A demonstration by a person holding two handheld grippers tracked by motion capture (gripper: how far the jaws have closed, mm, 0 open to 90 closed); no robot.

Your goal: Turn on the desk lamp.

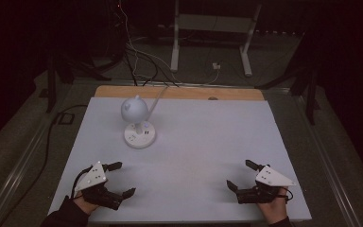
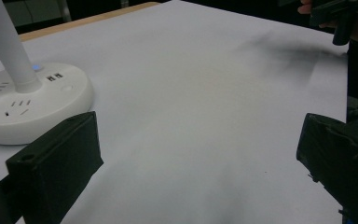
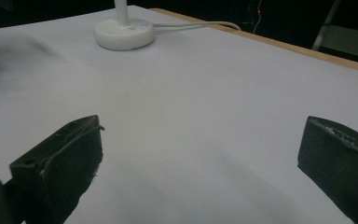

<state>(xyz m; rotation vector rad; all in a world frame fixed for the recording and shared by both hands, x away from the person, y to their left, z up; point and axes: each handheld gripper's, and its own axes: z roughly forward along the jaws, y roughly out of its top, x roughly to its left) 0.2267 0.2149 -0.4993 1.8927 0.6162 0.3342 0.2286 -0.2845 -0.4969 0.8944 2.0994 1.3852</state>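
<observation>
A white desk lamp stands on a round base with sockets, at the back left of the white table top. Its base lies close ahead of my left gripper and farther off from my right gripper, where the base shows at the top left. My left gripper rests near the front left edge, open, with nothing between its jaws. My right gripper rests near the front right edge, also open and empty. A hand holds each one.
The lamp's white cable runs off the back of the table over a wooden strip. Behind the table are a white metal stand and loose cables on the dark floor.
</observation>
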